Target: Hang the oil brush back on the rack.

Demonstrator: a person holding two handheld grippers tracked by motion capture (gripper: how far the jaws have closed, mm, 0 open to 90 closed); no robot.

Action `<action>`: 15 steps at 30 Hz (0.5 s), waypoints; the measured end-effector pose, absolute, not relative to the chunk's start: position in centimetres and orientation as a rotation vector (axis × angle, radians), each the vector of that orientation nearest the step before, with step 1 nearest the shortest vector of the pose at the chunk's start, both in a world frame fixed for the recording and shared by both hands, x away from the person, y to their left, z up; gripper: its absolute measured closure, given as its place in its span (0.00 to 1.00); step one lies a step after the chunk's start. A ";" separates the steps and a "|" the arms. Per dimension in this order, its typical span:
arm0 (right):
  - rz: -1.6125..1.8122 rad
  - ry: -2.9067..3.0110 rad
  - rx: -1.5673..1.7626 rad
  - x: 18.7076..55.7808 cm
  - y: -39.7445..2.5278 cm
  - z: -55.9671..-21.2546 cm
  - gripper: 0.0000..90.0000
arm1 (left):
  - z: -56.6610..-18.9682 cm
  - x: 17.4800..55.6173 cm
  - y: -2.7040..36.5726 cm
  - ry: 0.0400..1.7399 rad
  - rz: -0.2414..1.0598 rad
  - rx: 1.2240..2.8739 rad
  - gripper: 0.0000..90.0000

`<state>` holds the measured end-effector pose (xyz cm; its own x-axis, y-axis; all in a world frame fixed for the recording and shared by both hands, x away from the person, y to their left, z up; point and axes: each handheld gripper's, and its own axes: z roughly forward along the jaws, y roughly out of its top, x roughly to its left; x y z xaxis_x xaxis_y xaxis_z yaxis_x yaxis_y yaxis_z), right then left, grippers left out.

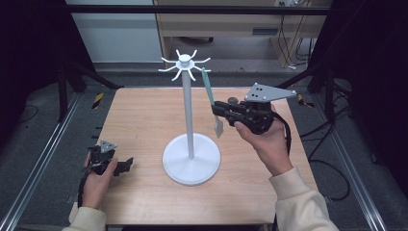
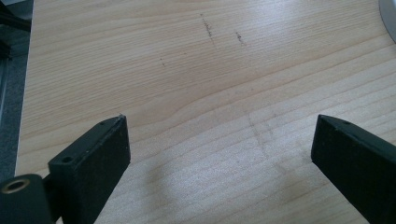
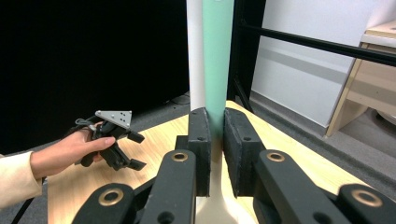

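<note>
A white stand rises from a round base [image 1: 191, 161] at the table's middle; its pole [image 1: 188, 110] ends in a crown of hooks [image 1: 184, 65]. My right gripper [image 1: 219, 109] is held above the table right of the pole, shut on a utensil with a green handle [image 1: 208, 86] and a pale head [image 1: 219, 126] hanging down. In the right gripper view the jaws [image 3: 215, 135] clamp the green handle [image 3: 217, 56] just in front of the pole [image 3: 195, 56]. My left gripper [image 1: 126, 165] rests low at the front left, open [image 2: 219, 135] over bare wood.
The wooden table [image 1: 139, 110] has metal rails along both sides. Dark frame posts stand at the back corners, and a wooden cabinet with cables sits behind. The stand's base edge [image 2: 390, 14] shows in the left gripper view. The left gripper [image 3: 137, 150] also appears in the right gripper view.
</note>
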<state>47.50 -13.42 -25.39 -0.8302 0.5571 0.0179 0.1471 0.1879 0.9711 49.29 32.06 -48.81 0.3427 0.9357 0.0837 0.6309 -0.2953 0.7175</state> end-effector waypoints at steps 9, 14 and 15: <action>1.681 2.132 0.660 47.4 -13.5 -25.4 0.89 | -48.8 49.3 32.1 1.364 0.678 2.026 0.05; 1.677 2.128 0.657 47.1 -14.0 -25.3 0.87 | -48.8 49.3 32.1 1.365 0.678 2.029 0.04; 1.677 2.126 0.660 47.1 -14.1 -25.3 0.87 | -48.8 49.3 32.1 1.365 0.678 2.029 0.04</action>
<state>47.09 -14.08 -25.26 -0.8292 0.5588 0.0112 0.1408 0.1896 0.9717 49.29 32.07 -48.81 0.3426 0.9357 0.0840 0.6326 -0.2959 0.7158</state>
